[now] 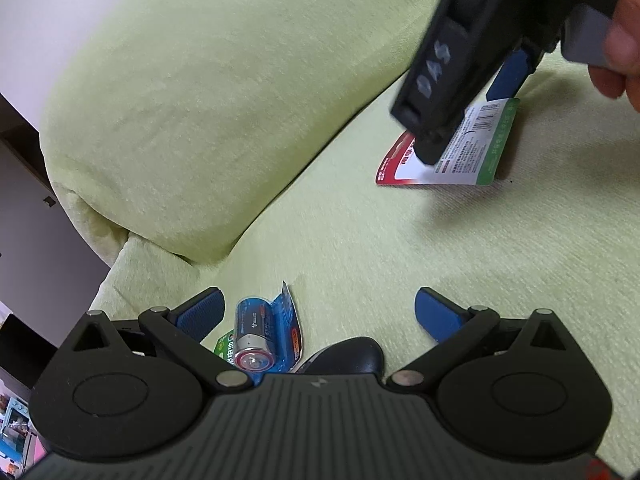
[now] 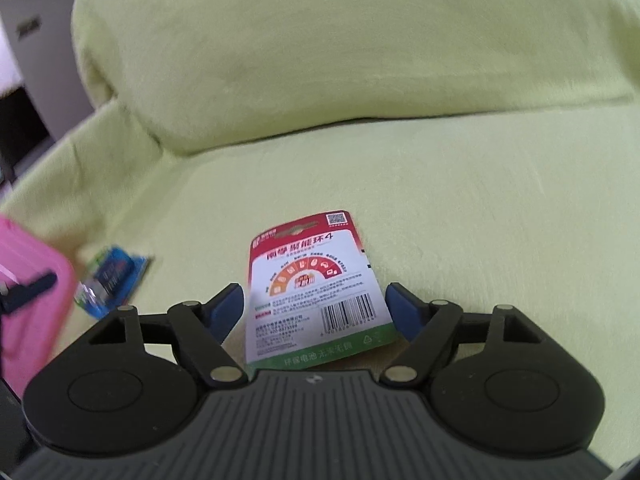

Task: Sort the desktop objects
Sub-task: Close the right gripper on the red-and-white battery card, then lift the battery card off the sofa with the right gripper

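My left wrist camera sits low over the green sofa seat (image 1: 360, 240), facing the backrest at 11 o'clock; my right one hovers close above the battery card (image 2: 316, 296), looking straight ahead at 12. Both catch that card (image 1: 460, 152) and the blue battery pack (image 1: 260, 336).

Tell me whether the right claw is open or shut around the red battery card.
Open. The right claw has its blue pads spread either side of the red battery card, which lies flat on the green cushion, ungripped.
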A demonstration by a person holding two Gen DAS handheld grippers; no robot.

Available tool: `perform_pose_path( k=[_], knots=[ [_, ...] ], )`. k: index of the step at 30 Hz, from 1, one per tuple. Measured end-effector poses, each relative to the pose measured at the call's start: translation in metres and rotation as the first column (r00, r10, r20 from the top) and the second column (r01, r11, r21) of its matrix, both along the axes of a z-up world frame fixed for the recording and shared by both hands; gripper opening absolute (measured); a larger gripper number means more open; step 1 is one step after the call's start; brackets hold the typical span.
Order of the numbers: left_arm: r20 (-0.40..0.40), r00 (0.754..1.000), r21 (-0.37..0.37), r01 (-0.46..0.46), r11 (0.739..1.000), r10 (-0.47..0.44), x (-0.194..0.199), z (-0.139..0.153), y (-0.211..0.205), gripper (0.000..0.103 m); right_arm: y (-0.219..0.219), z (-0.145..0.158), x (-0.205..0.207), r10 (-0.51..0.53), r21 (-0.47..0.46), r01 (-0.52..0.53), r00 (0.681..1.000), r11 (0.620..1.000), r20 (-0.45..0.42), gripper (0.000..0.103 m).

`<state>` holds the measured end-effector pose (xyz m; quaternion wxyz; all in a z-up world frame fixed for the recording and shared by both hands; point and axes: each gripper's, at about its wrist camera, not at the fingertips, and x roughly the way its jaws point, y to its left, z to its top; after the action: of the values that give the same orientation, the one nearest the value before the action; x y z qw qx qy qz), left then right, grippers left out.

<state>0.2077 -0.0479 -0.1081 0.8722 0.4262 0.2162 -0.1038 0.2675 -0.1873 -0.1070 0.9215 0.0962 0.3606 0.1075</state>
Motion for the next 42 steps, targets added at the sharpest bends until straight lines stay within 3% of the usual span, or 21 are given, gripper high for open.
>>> perform_pose_path(
  k=[6, 12, 17, 22, 42],
  knots=[
    [-0.003, 1.000, -0.015, -0.001, 1.000, 0.001, 0.000, 0.000, 0.002, 0.102, 0.034, -0.007, 0.000, 0.097, -0.232, -0.085, 0.995, 0.969, 0.038, 0.084],
    [-0.007, 1.000, -0.030, 0.001, 1.000, -0.001, -0.001, 0.001, 0.005, 0.102, 0.040, -0.008, 0.003, 0.122, -0.285, -0.102, 0.991, 0.953, 0.053, 0.092],
    [-0.007, 1.000, -0.033, -0.016, 0.999, 0.016, 0.007, 0.000, 0.000, 0.102, 0.040, -0.008, 0.000, 0.117, -0.283, -0.098, 0.992, 0.954, 0.051, 0.091],
    [-0.007, 1.000, -0.032, -0.021, 0.999, 0.020, 0.007, -0.001, -0.001, 0.102, 0.042, -0.006, 0.000, 0.119, -0.269, -0.104, 0.992, 0.958, 0.041, 0.082],
    [-0.006, 0.999, -0.036, -0.031, 0.999, 0.031, 0.013, 0.000, -0.004, 0.102, 0.041, 0.013, -0.011, 0.119, -0.180, -0.103, 0.990, 0.978, 0.078, 0.081]
  ],
)
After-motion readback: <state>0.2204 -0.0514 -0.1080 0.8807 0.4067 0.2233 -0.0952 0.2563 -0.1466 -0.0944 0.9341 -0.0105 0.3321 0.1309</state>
